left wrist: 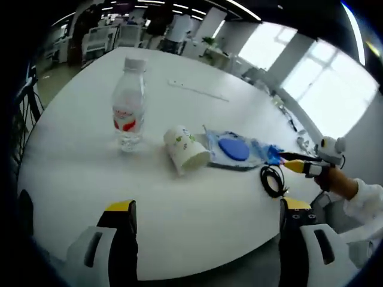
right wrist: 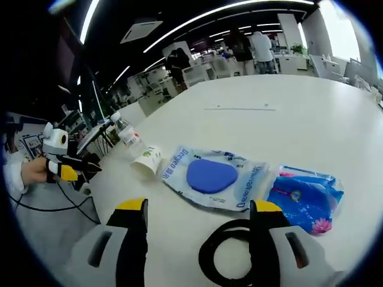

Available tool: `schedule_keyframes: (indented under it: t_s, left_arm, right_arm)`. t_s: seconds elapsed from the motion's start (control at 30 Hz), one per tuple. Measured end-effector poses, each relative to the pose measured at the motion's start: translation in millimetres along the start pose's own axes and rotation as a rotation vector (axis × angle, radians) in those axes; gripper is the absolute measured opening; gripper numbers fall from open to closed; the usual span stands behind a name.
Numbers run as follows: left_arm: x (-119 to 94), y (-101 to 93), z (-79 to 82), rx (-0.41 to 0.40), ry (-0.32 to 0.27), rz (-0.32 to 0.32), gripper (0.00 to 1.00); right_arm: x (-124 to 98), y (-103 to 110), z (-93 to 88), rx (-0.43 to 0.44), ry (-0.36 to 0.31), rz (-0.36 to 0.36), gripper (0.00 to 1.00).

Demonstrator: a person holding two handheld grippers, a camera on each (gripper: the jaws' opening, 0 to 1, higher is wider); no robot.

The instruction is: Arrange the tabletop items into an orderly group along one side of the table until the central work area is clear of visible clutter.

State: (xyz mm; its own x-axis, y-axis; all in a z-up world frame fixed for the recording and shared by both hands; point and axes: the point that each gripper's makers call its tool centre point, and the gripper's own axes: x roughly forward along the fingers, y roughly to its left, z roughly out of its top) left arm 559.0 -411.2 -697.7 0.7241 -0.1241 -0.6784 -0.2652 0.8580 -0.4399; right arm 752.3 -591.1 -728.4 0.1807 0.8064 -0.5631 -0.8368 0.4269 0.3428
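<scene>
Both grippers, left gripper (left wrist: 206, 230) and right gripper (right wrist: 200, 230), jaws wide apart and empty: water bottle (left wrist: 128, 110), tipped paper cup (left wrist: 185, 150), clear pouch (right wrist: 216, 177), blue packet (right wrist: 305, 197) and black cable (right wrist: 230, 257) all loose on the white table (left wrist: 90, 173), nothing grouped yet.

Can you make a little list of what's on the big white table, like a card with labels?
table: white table, large, rounded edge
bottle: water bottle, upright, white cap, red label
cup: paper cup, lying on its side beside the bottle
flat packet: clear packet with blue disc, lying flat next to the cup
small packet: blue packet, flat, beside the clear one
cable: black cable loop, near the table edge
left gripper: jaws open, holding nothing
right gripper: jaws open over the cable loop
</scene>
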Motion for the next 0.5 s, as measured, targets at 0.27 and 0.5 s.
schedule_keyframes:
  t_s: [0.27,0.5]
  left_arm:
    - [-5.8,-0.9,7.3,-0.073,-0.049,-0.04,0.97]
    - [-6.7,2.9,5.1,-0.102,-0.056,-0.047,0.97]
  right_arm:
    - [-2.7,1.8,-3.9,0.035,0.006,0.001,0.7]
    - [-3.5,3.0,-7.5,0.035,0.023,0.0,0.69]
